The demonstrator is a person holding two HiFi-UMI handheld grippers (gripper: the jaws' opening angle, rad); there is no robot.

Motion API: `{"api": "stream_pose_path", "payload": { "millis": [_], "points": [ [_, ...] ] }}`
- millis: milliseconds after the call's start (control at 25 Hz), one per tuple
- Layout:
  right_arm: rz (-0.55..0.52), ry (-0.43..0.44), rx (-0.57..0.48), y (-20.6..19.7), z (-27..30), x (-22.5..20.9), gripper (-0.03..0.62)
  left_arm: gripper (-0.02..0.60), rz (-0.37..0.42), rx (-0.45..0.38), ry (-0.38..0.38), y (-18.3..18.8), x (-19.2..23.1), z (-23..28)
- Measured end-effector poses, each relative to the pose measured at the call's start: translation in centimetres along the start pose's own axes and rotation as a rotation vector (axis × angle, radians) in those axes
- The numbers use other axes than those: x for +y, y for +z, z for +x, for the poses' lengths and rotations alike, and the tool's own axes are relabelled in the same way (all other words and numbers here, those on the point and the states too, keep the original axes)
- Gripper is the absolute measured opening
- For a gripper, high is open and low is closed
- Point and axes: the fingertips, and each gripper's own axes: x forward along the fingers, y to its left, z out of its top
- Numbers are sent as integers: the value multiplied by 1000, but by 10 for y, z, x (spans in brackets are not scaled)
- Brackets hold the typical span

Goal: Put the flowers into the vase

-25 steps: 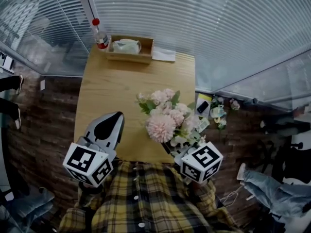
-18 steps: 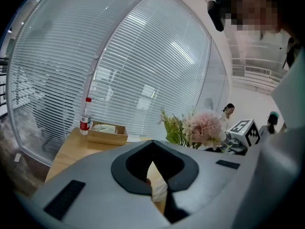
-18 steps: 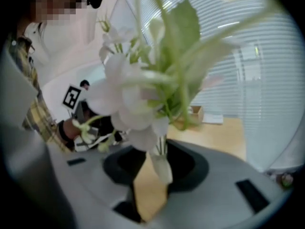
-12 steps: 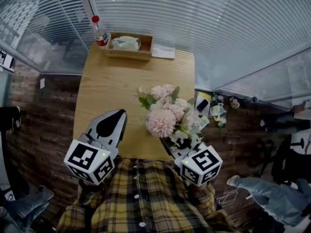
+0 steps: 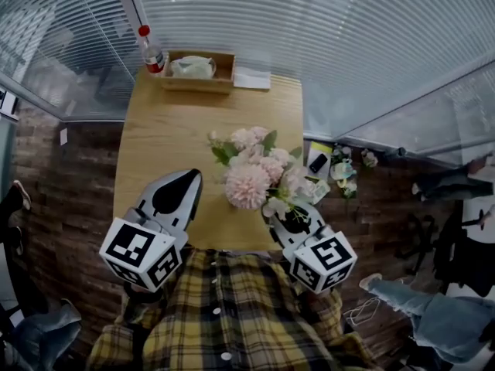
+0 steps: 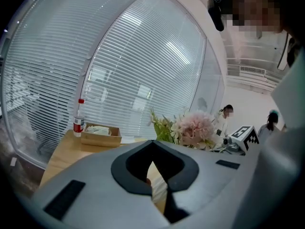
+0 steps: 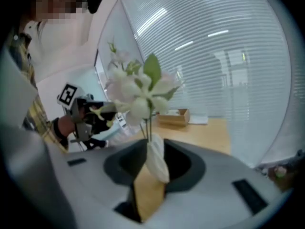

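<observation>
The table [image 5: 166, 141] is a narrow wooden strip that runs from the person's plaid shirt [image 5: 232, 308] to the blinds [image 5: 309, 37], which close off its far end and slant past its right edge. Its left edge drops to brick-patterned floor [image 5: 69, 176]. Most of the table's middle and left half lies bare. The flowers [image 5: 249, 184], pink and white with green leaves, stand upright over the table's near right part, their heads spreading toward its middle and past its right edge. The right gripper [image 7: 152, 149] sits at the table's near right corner and pinches their white-wrapped stems. Its jaws have just been opening a little with the stems between them. The left gripper [image 5: 189, 180] hangs over the table's near left part, well apart from the flowers, tips pressed together on nothing. At the table's far end a bottle [image 5: 152, 52] with a red cap, a wooden box [image 5: 195, 72] and a white paper [image 5: 252, 79] line the edge by the blinds. Small clutter [image 5: 340, 168] lies on the floor just right of the table, and a person's leg [image 5: 433, 315] lies farther right.
</observation>
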Motion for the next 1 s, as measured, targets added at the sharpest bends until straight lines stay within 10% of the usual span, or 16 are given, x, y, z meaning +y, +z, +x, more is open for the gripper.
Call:
{"api": "stream_pose_path", "payload": {
  "millis": [1000],
  "points": [
    [-25,-154,-198,54,-52,-30,14,9,22,-11,-54,7,-18,8]
  ]
}}
